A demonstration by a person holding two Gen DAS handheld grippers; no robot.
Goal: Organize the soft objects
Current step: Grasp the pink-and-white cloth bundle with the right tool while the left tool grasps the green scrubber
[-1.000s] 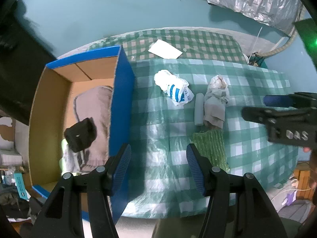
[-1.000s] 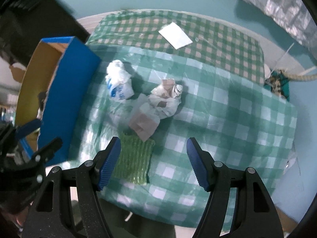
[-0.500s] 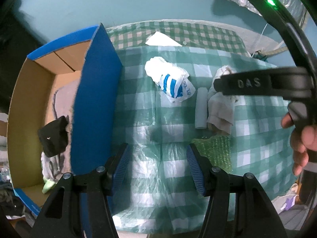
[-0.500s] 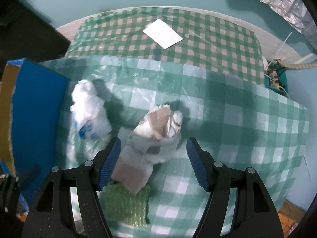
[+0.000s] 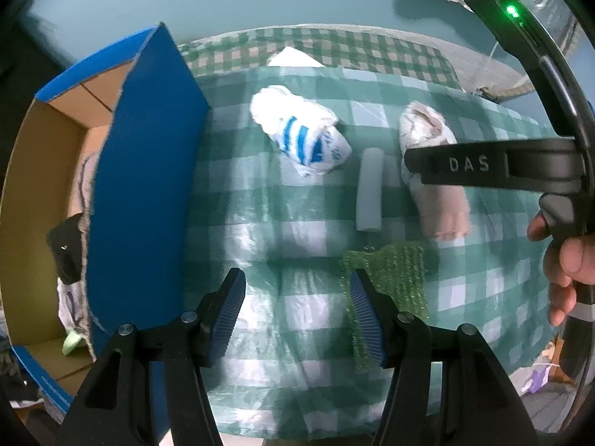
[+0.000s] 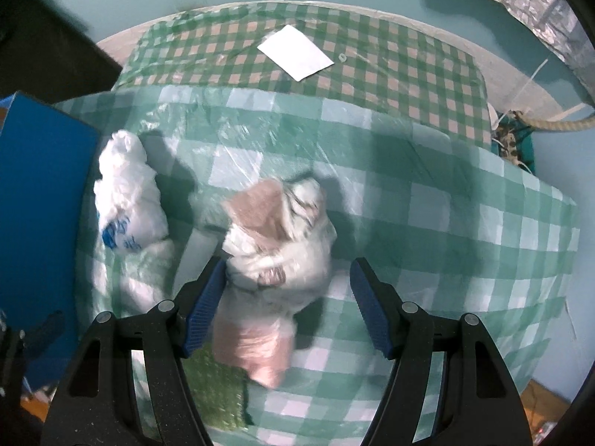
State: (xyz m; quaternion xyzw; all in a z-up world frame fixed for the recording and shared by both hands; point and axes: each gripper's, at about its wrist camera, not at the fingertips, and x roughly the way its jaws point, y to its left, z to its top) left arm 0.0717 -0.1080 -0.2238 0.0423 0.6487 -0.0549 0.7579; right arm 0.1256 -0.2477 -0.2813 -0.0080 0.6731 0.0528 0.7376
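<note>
A white and pink crumpled cloth bundle (image 6: 279,252) lies on the checked tablecloth; it also shows in the left wrist view (image 5: 431,171). My right gripper (image 6: 288,297) is open, low over it, the bundle between its fingers. A white plastic bag with blue print (image 5: 301,137) (image 6: 126,200), a pale grey roll (image 5: 369,189) and a green knitted cloth (image 5: 390,278) (image 6: 215,390) lie nearby. My left gripper (image 5: 295,312) is open and empty above the table's near part, beside the blue cardboard box (image 5: 141,171).
The box holds grey cloth and a black item (image 5: 67,245). A white paper sheet (image 6: 295,52) lies at the table's far side. Silver foil (image 6: 539,11) hangs at the upper right. The right gripper's body (image 5: 494,165) crosses the left view.
My right gripper has moved forward and down until the pink and white bundle sits between its fingers. My left gripper has shifted right, away from over the box.
</note>
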